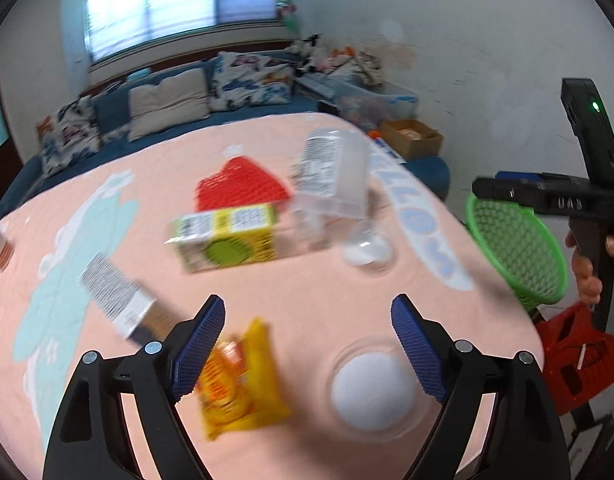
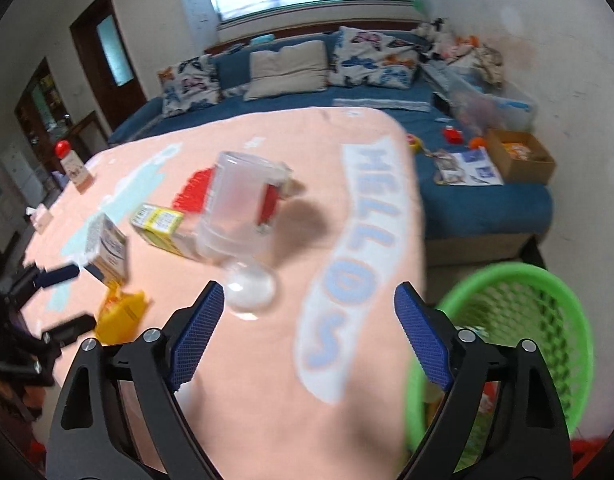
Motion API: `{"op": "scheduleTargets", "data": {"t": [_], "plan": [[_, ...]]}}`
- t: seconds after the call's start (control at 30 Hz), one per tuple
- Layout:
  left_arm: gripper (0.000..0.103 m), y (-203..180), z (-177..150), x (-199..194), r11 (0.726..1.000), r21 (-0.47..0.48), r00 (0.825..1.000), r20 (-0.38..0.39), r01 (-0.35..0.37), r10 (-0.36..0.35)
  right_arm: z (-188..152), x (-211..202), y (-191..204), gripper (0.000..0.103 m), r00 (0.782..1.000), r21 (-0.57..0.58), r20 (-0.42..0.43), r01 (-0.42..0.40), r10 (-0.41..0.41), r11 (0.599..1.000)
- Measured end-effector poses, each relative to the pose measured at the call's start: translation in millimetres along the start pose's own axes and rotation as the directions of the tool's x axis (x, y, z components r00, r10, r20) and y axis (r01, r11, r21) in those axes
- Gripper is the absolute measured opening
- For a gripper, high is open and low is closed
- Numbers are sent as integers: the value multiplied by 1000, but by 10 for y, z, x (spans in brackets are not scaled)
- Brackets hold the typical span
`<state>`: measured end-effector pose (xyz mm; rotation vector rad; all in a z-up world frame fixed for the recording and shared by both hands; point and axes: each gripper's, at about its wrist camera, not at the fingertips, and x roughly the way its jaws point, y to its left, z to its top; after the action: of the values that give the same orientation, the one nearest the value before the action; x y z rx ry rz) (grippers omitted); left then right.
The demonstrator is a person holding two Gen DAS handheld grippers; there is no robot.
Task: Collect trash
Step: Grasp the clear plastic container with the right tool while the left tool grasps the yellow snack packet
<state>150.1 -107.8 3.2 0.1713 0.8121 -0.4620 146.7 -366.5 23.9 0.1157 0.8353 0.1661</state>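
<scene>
Peach-pink cloth printed with pale blue letters covers the table [image 1: 307, 288], and the litter lies scattered across it, loose and within reach of either hand. Just off the table's right edge sits the green plastic mesh basket [image 2: 519, 320], lower than the tabletop, probably so that pieces can be carried over the edge and dropped in; something pale seems to lie in its bottom already, though blur hides what.

Of the trash, the tall clear plastic jar with a printed label [image 1: 333, 172] stands near the middle, a red net bag [image 1: 239, 184] behind it and a yellow-green drink carton [image 1: 227, 240] lying on its side in front. A small white box with a barcode [image 1: 115, 300] lies to the left. Nearest the left gripper [image 1: 309, 348] are a crumpled yellow snack wrapper [image 1: 243, 380] and a clear round lid [image 1: 373, 388].

Both tools gape wide and empty; the right gripper [image 2: 309, 332] hangs over bare cloth beside the basket.
</scene>
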Motion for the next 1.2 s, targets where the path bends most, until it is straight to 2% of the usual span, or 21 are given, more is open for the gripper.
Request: {"op": "scheduleTargets", "data": {"t": [0.2, 0.33, 0.47, 0.8, 1.07, 1.17, 1.2], "plan": [[84, 330, -222, -58, 997, -67, 999, -29, -41, 39, 307, 401, 186, 91, 995, 52, 3, -97, 97, 994], [85, 463, -332, -60, 993, -103, 998, -50, -48, 43, 453, 607, 293, 91, 992, 60, -2, -125, 125, 990], [90, 536, -409, -60, 991, -117, 997, -58, -58, 52, 562, 789, 360, 91, 988, 80, -9, -151, 153, 985], [90, 656, -544, 73, 984, -170, 994, -109, -45, 27, 688, 1157, 397, 91, 989, 113, -39, -138, 143, 984], [90, 623, -513, 285, 979, -201, 988, -153, -22, -9, 680, 1344, 431, 91, 988, 121, -62, -133, 141, 984], [89, 630, -509, 369, 977, -213, 985, -171, -26, -11, 671, 1377, 439, 87, 988, 119, -69, -126, 135, 985], [86, 636, -510, 392, 976, -217, 984, -176, -29, -10, 668, 1383, 436, 83, 989, 118, -70, -124, 133, 985]]}}
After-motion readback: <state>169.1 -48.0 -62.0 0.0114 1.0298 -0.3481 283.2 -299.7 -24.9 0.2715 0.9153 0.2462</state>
